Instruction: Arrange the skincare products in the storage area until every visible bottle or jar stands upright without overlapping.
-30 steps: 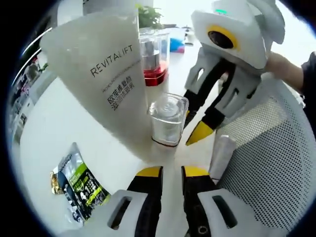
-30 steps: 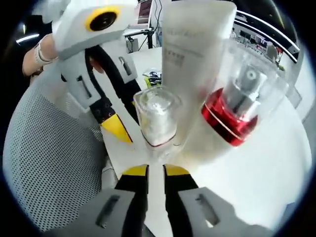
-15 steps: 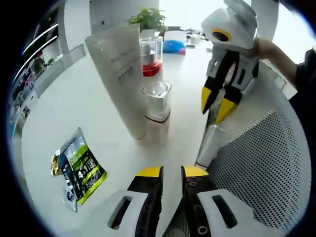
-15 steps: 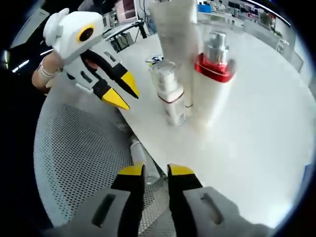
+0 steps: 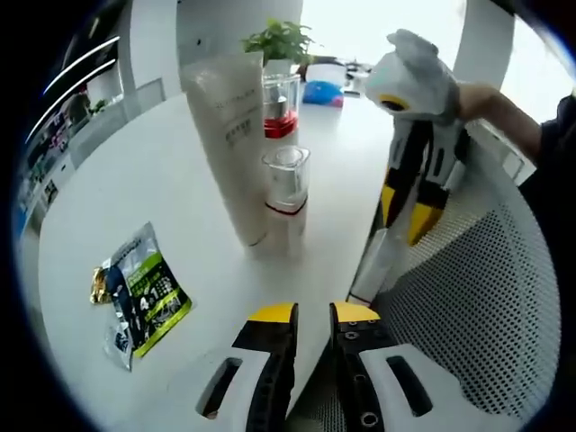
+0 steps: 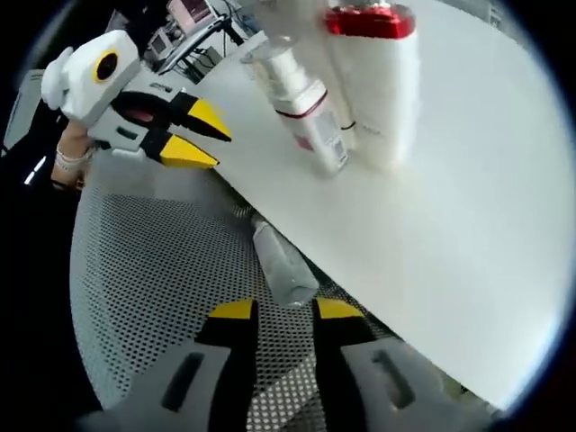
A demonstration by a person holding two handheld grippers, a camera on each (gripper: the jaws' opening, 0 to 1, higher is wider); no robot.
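Observation:
A tall white tube (image 5: 229,135) stands upright on the white table (image 5: 135,189). Beside it stand a small clear-capped bottle (image 5: 286,193) and, behind them, a red-collared pump bottle (image 5: 281,103). A slim white tube (image 5: 378,261) lies against the table's edge on white mesh. My right gripper (image 5: 407,209) hangs just above that tube's far end, jaws a little apart. My left gripper (image 5: 313,315) is open and holds nothing. In the right gripper view the lying tube (image 6: 279,265) is just ahead of my open right gripper (image 6: 284,310). The left gripper (image 6: 193,135) hovers over the mesh, and the small bottle (image 6: 301,99) and red-collared bottle (image 6: 378,81) stand on the table.
A green and black sachet (image 5: 139,297) lies flat on the table at the left. White perforated mesh (image 5: 468,297) borders the table's edge. A potted plant (image 5: 279,36) and a blue object (image 5: 322,90) sit at the far side. A person's hand (image 6: 72,153) holds the left gripper.
Both cameras have pulled back from the standing bottles. The right gripper has come down over the mesh, close to the lying tube. The bottles stay in place.

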